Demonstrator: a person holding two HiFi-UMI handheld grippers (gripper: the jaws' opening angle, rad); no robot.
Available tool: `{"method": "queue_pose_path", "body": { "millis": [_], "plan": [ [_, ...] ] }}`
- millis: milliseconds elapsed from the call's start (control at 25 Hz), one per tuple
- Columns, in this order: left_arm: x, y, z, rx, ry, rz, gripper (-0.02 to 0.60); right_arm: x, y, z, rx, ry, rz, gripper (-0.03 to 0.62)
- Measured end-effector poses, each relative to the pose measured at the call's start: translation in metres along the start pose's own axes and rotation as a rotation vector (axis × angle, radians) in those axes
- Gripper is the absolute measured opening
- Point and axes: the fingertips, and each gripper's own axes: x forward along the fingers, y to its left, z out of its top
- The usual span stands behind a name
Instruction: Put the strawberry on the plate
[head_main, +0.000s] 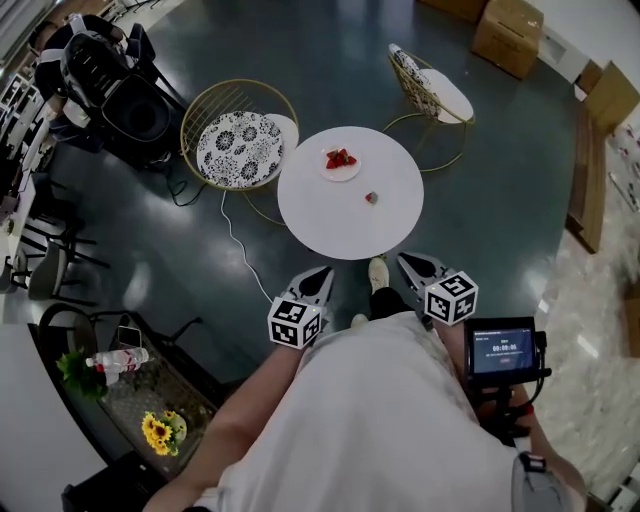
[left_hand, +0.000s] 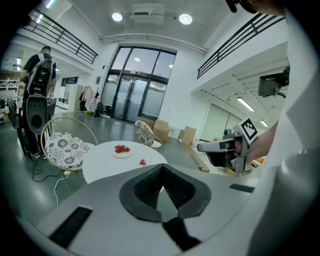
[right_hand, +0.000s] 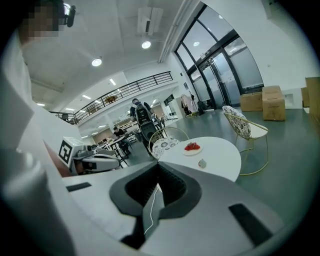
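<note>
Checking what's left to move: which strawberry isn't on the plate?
The lone strawberry on the bare tabletop, apart from the plate; the others sit heaped on it.

The table reads plain white, and so does the plate, with a heap of red strawberries on it. The lone strawberry shows red with a touch of green. Over to the chair: gold wire frame, cushion in black-and-white florals. The floor is dark grey-green. Sunflowers are bright yellow, boxes cardboard brown. The left gripper and right gripper each carry black-and-white square markers.
</note>
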Motion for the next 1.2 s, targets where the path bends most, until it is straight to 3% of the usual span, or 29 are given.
{"method": "queue_pose_path", "body": {
  "millis": [240, 880, 1040, 1200],
  "plan": [
    [0.009, 0.027, 0.002, -0.018, 0.010, 0.045, 0.005, 0.027, -0.007, 0.010, -0.001, 0.004, 0.033, 0.008],
    [0.098, 0.057, 0.020, -0.071, 0.105, 0.014, 0.005, 0.070, -0.082, 0.028, 0.059, 0.066, 0.031, 0.008],
    [0.137, 0.074, 0.021, -0.043, 0.152, 0.013, 0.005, 0.095, -0.113, 0.027, 0.084, 0.086, 0.045, 0.008],
    [0.149, 0.068, 0.021, -0.003, 0.184, -0.009, 0.005, 0.094, -0.114, 0.026, 0.087, 0.100, 0.044, 0.008]
  ]
}}
